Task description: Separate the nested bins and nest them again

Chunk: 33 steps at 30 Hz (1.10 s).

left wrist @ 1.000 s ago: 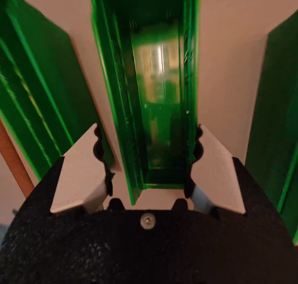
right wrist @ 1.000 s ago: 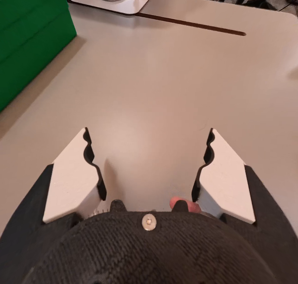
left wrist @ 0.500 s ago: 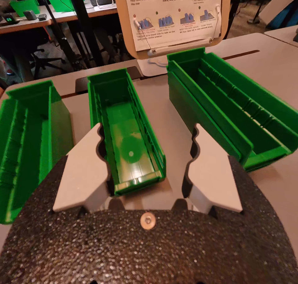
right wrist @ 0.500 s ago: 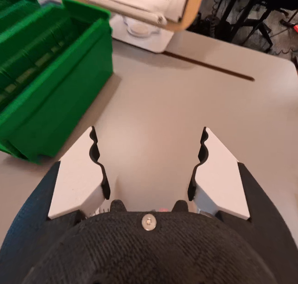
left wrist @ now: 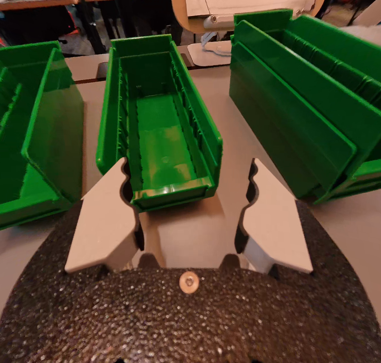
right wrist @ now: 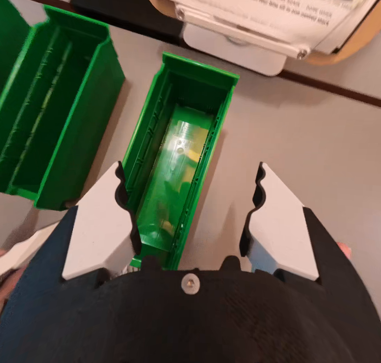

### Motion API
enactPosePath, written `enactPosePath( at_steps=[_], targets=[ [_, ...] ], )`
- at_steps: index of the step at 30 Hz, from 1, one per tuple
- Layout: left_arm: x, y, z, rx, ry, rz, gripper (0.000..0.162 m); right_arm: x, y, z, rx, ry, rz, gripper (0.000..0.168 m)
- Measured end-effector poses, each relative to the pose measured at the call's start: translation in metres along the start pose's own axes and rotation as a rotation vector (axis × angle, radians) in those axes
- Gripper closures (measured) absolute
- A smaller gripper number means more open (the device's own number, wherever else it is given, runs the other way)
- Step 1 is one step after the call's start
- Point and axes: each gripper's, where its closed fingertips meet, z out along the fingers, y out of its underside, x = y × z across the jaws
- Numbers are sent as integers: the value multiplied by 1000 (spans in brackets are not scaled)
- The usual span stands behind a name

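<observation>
Green plastic bins stand side by side on a beige table (left wrist: 233,157). In the left wrist view I see a left bin (left wrist: 51,126), a middle bin (left wrist: 162,130) and, on the right, one bin nested in another (left wrist: 288,116). My left gripper (left wrist: 189,161) is open and empty, just in front of the middle bin's near end. In the right wrist view my right gripper (right wrist: 190,164) is open and empty, above a bin (right wrist: 185,147) seen from on top. Its left finger overlaps that bin's left wall. Another bin (right wrist: 61,106) lies to its left.
A clipboard with an instruction sheet (left wrist: 247,3) stands on a white base (left wrist: 208,52) behind the bins; it also shows in the right wrist view (right wrist: 268,9). Bare table (right wrist: 299,147) lies right of the bins. Desks and chairs stand beyond the table.
My left gripper has drawn back from close over the middle bin to its near end. My right gripper has swung left from bare table to above a bin. Both stayed open.
</observation>
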Motion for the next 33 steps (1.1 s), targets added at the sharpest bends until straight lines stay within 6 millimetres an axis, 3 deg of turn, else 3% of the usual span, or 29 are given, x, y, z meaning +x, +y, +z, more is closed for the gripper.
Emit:
enactPosePath(
  at_steps=[4,9,13,18,26,29,33],
  targets=[
    [1,3,-1,-9,26,-47,49,-1,2,17,-104,88,50,45],
    [7,11,5,-49,37,-30,49,-35,2,32,-165,29,104,47],
    [13,12,7,-53,65,-36,49,-19,20,42,-256,175,58,48],
    [13,5,3,-26,82,-42,49,-27,29,55,-298,160,64,53],
    [8,9,2,-36,114,-85,49,-28,40,57,-390,129,117,49],
    [6,10,2,-41,121,-98,49,-31,55,55,-492,101,119,42],
    [8,9,1,-38,136,-103,49,-34,46,51,-482,29,176,47]
  ],
)
